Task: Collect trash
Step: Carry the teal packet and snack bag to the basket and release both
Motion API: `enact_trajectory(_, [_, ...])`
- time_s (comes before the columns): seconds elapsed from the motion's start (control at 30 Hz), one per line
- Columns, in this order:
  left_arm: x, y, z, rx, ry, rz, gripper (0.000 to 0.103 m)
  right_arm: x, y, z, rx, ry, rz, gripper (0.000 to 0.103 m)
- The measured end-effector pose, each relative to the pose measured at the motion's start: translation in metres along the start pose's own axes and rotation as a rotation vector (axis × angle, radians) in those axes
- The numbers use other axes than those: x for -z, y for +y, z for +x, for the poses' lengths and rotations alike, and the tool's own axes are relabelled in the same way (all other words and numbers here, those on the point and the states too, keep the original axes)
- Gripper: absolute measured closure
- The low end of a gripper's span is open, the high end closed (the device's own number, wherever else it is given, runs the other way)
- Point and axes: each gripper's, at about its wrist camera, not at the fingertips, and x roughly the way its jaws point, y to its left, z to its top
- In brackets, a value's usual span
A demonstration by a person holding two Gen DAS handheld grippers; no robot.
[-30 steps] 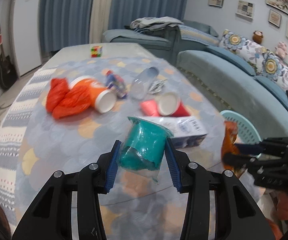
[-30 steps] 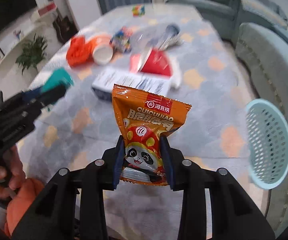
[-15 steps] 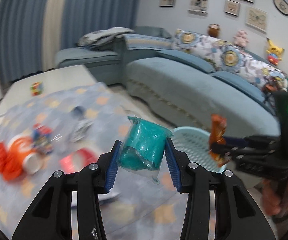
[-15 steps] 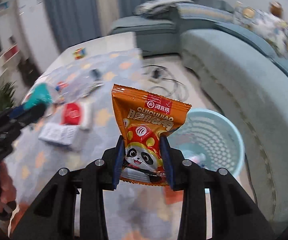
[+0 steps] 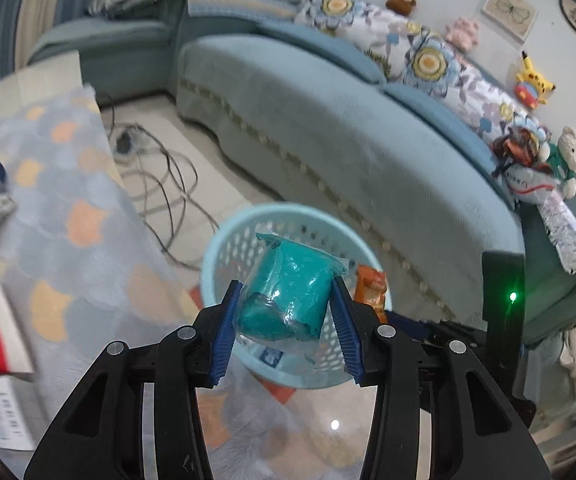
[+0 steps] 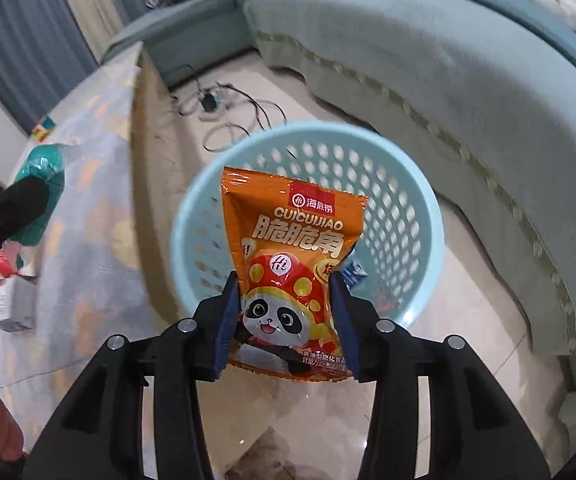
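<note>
One light-blue basket (image 6: 420, 216), one orange snack packet (image 6: 292, 264) above the basket, one teal wrapped cup (image 5: 288, 296) above the basket, two grippers, one sofa (image 5: 368, 128) behind the basket

Blue sofa (image 5: 368, 152), pale tiled floor (image 6: 468, 264), framed pictures (image 5: 508, 10), blue curtains (image 6: 27, 40)

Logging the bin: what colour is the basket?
Light blue basket, clearest in the right wrist view.

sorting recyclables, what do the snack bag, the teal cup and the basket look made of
Snack bag: glossy printed plastic film, shiny and creased. Teal cup: seemingly thin plastic inside clear crinkled wrap, judging by the glare. Basket: pale blue moulded plastic, matte, with perforated walls.
</note>
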Motion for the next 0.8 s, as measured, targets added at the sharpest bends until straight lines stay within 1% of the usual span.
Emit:
enact_trajectory(0.1, [0.004, 0.0, 0.016, 0.004, 0.027, 0.018, 0.059, 0.001, -0.007, 0.017, -0.006, 0.026, 0.024, 0.055])
enact_trajectory(0.13, [0.004, -0.001, 0.019, 0.001, 0.031, 0.02, 0.053, 0.001, -0.01, 0.021, -0.007, 0.031, 0.031, 0.051])
enact_trajectory(0.17, [0.005, 0.0, 0.021, 0.004, 0.033, 0.014, 0.043, 0.0, -0.011, 0.024, -0.005, 0.035, 0.04, 0.047])
enact_trajectory(0.23, [0.006, 0.002, 0.019, 0.007, 0.025, 0.004, 0.037, -0.001, -0.016, 0.028, -0.01, 0.037, 0.059, 0.044])
enact_trajectory(0.33, [0.007, 0.002, 0.017, 0.012, 0.026, 0.009, 0.037, -0.001, -0.022, 0.028, -0.022, 0.021, 0.077, 0.035])
enact_trajectory(0.53, [0.008, 0.003, 0.008, 0.007, 0.014, 0.014, 0.036, -0.002, -0.027, 0.02, -0.041, -0.01, 0.101, 0.028])
enact_trajectory(0.73, [0.007, -0.001, -0.008, -0.007, -0.025, 0.032, 0.036, 0.002, -0.021, 0.011, -0.048, -0.031, 0.088, 0.027])
enact_trajectory(0.8, [0.007, -0.002, -0.015, -0.01, -0.041, 0.034, 0.036, 0.004, -0.013, 0.002, -0.039, -0.058, 0.059, 0.027])
